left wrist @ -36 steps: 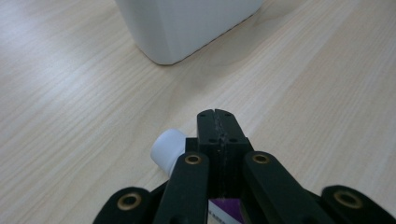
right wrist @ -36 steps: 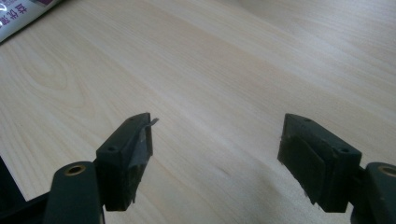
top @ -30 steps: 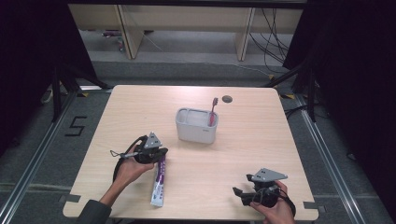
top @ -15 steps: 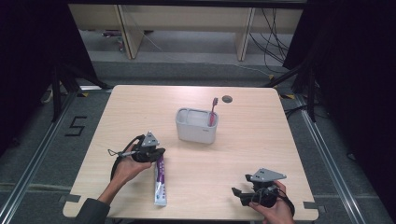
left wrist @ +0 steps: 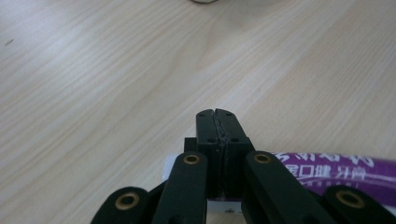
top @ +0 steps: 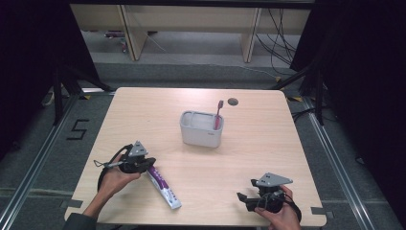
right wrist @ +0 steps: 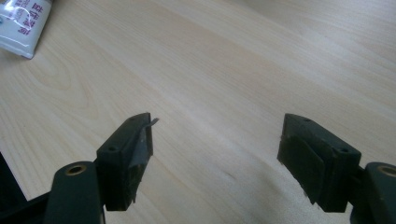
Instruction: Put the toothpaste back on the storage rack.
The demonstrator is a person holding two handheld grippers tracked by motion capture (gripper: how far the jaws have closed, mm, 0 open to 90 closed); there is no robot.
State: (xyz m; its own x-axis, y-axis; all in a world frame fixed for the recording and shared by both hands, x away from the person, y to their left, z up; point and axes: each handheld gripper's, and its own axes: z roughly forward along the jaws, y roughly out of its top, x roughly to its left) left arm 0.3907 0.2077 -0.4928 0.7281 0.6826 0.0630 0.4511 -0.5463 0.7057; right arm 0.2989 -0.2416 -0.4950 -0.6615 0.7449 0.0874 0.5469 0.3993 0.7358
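Table edges: the wooden table [top: 268,143] has bare wood all across its middle; the left gripper [top: 152,161] sits near the edge at 9 o'clock, the right gripper [top: 242,197] close to the near edge at 5 o'clock.
Open room: wide bare wood lies between the two grippers and up to the white holder [top: 201,129], which stands just past the table's centre toward 12 o'clock with a red toothbrush [top: 218,114] upright in it.
Toothpaste tube: the tube [top: 163,186] lies flat at 7 o'clock of the table, running from the left gripper toward the near edge.
Tube and left fingers: in the left gripper view the purple end of the tube [left wrist: 336,172] lies under and just to 3 o'clock of the jaw bases; whether it touches them cannot be told.
Left fingers: pressed together, nothing between the tips.
Right fingers: spread wide over bare wood, holding nothing; the tube's white end [right wrist: 21,25] lies well off at 10 o'clock in the right gripper view.
Left hand: the hand [top: 115,177] comes in from the near edge, gripper pointing to 3 o'clock, low over the table.
Right hand: the hand [top: 280,215] is at the near edge, gripper pointing to 9 o'clock.
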